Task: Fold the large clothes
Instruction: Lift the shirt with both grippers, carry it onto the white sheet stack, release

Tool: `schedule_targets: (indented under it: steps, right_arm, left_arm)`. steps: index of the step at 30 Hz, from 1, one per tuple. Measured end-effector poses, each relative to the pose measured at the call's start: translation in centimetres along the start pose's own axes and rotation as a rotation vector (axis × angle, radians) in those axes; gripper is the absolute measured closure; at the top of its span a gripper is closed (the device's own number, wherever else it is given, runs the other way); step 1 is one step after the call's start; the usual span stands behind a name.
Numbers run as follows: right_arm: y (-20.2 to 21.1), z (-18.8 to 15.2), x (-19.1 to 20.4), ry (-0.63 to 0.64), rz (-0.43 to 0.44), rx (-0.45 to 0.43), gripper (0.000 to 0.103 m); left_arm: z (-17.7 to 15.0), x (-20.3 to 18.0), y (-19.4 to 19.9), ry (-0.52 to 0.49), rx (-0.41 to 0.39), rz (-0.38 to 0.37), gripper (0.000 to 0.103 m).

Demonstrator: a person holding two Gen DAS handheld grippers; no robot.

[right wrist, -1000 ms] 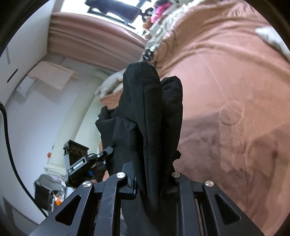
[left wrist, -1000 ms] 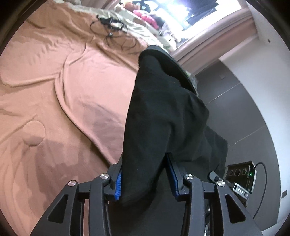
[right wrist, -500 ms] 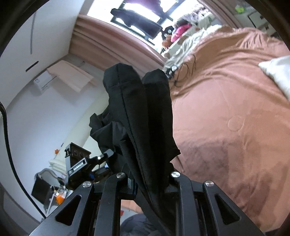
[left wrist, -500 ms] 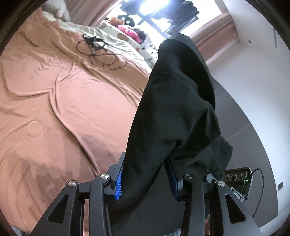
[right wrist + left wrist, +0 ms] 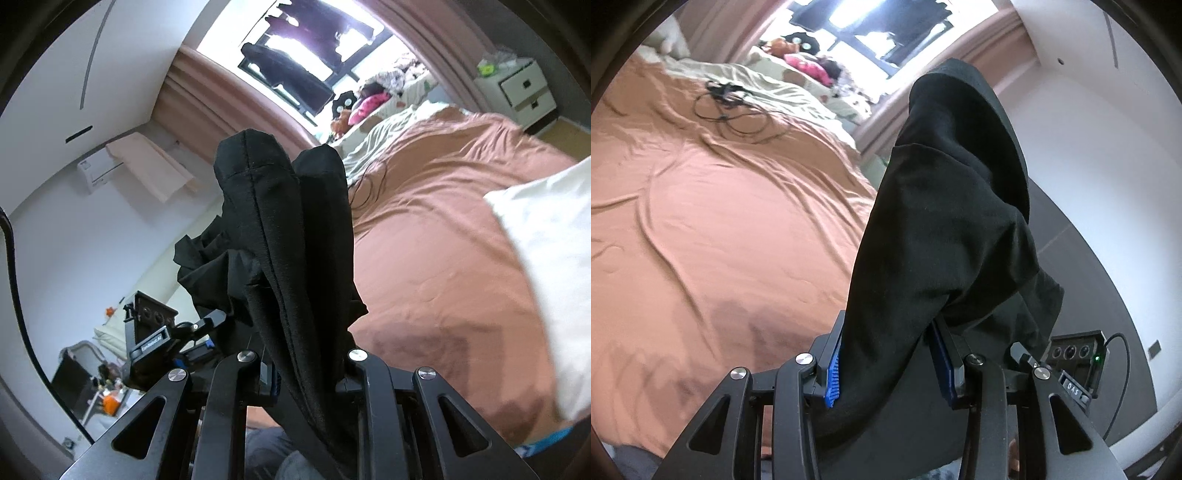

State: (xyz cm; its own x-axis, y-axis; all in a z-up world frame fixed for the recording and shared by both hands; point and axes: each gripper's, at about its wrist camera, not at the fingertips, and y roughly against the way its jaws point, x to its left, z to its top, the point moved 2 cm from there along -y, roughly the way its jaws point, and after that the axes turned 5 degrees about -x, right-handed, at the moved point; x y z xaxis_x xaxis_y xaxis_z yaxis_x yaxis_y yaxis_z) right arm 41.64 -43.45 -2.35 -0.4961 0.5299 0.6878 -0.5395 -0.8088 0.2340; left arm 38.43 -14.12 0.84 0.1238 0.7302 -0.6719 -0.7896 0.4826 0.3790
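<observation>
My left gripper [image 5: 886,365] and right gripper [image 5: 306,373] each pinch the black garment [image 5: 945,229], held aloft above the brown bedspread [image 5: 720,229] at nine o'clock. Soft, limp, moderately heavy; seamed edges look like the surest hold.

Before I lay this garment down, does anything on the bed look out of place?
Yes. A tangle of black cables lies loose on the orange bedspread near the far pillows, and a white pillow sits on the right side. The black garment hangs bunched from the left gripper and right gripper.
</observation>
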Motion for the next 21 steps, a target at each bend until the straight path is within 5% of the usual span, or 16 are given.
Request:
schedule_targets:
  steps: [21]
  right_arm:
    - [15.8,8.8,-3.6,0.114,-0.207,-0.166,0.085]
  left_arm:
    - [-1.9,-14.7,-14.2,-0.125,0.166,-0.183,0.06]
